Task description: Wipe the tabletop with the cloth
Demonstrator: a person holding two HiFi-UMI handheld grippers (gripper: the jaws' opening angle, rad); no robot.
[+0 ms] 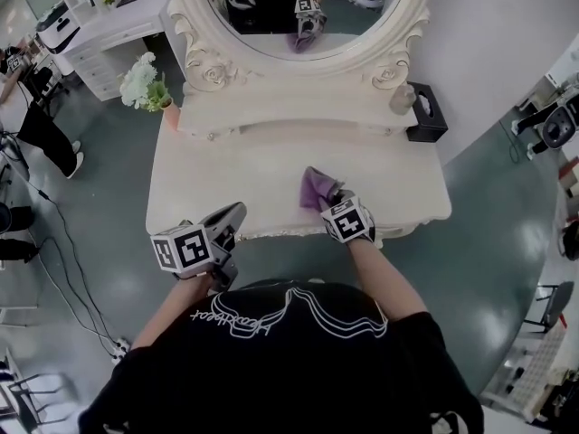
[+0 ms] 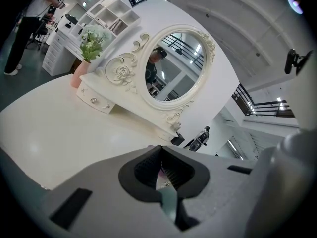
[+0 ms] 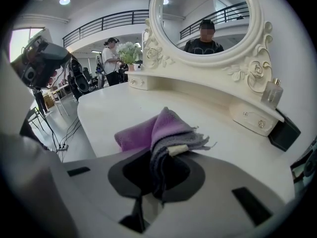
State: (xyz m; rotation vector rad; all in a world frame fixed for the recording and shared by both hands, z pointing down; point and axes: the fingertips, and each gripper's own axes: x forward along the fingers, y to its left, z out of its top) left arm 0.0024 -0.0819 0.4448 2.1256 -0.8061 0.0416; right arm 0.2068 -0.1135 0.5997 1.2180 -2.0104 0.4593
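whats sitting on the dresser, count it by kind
cloth: 1
flower vase: 1
black box: 1
glass bottle: 1
mirror: 1
total: 5

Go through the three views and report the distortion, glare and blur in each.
Head view: fisheye bows the tabletop edges, and its pale surface looks washed out. Left gripper view: dark vignetted corners, the mirror leans and curves, and the near jaws are soft. Right gripper view: the cloth is fairly sharp, a ceiling lamp flares, and a mosaic patch covers the reflected face.
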